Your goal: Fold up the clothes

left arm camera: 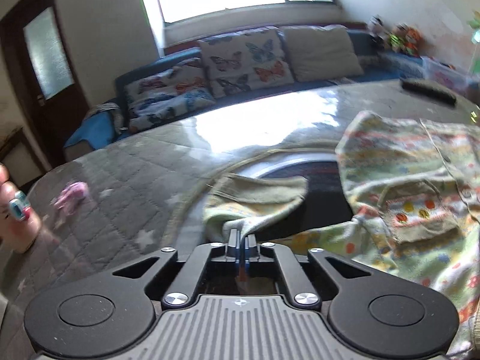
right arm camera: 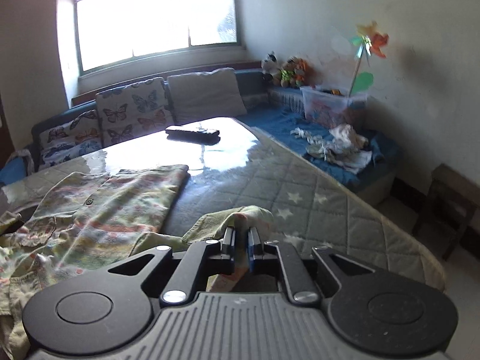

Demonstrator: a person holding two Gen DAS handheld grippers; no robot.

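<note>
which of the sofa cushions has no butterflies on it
The plain beige cushion, farthest right along the sofa back under the window. The two cushions to its left carry coloured butterfly prints; this one is unpatterned.

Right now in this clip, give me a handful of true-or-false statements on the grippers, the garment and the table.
1. The left gripper is shut on a part of the patterned garment. True.
2. The right gripper hangs empty above the table. False: cloth of the same garment sits between its fingers.
3. A dark remote control lies on the far part of the table. True.
4. The garment is plain blue. False: it is pale green with coloured stripes and dots.
5. The table carries a grey quilted cover with white stars. True.
</note>
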